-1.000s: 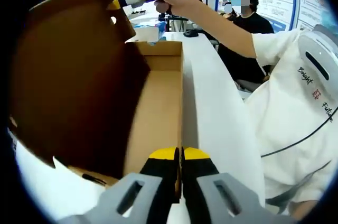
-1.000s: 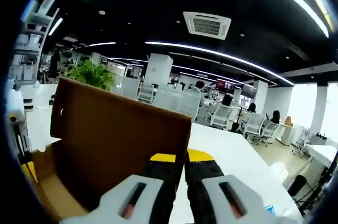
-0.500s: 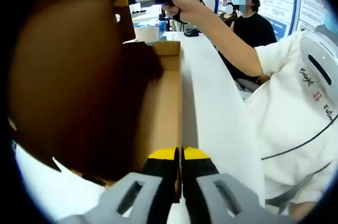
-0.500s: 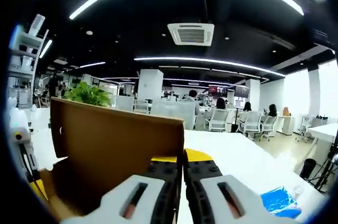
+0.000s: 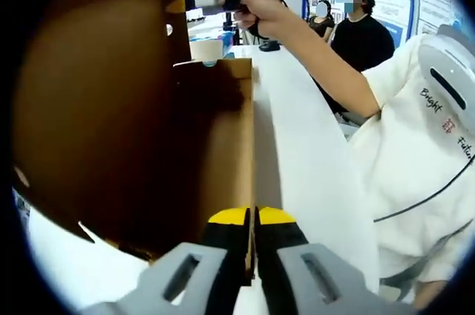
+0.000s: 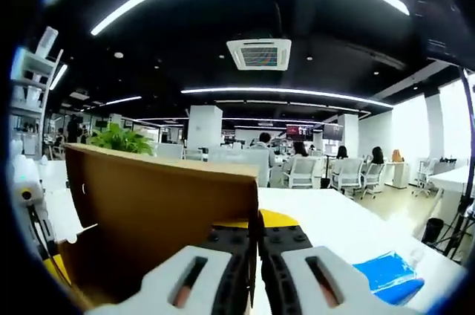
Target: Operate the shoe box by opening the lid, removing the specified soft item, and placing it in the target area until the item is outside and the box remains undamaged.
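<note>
Left gripper (image 5: pixel 251 220) was clamped on the near front wall of the shoe box (image 5: pixel 223 159), yellow tips pressed together over the cardboard edge, one jaw inside, one outside. Box sat on the white table (image 5: pixel 312 181), long axis running away from my left camera.

Lid (image 5: pixel 96 99) stood raised, nearly upright, on the left of the left gripper view, hinged along the box's far long side. In that view my right gripper (image 5: pixel 183 4) pinched the lid's top corner, with the hand (image 5: pixel 260 10) behind it. From the right gripper view the right gripper (image 6: pixel 254 220) had its jaws closed narrow on the lid's (image 6: pixel 163 211) upper edge, brown cardboard filling the lower left.

Interior of the box looked dark, in the lid's shadow; I couldn't make out the soft item inside, so can't tell where it was.

A blue packet (image 6: pixel 390 276) lay on the table (image 6: pixel 326 218) at lower right of the right gripper view. A roll of tape (image 5: pixel 206 49) sat beyond the far end of the box. A seated person in black (image 5: pixel 360 33) was across the table, office chairs and a green plant (image 6: pixel 122 139) further back
</note>
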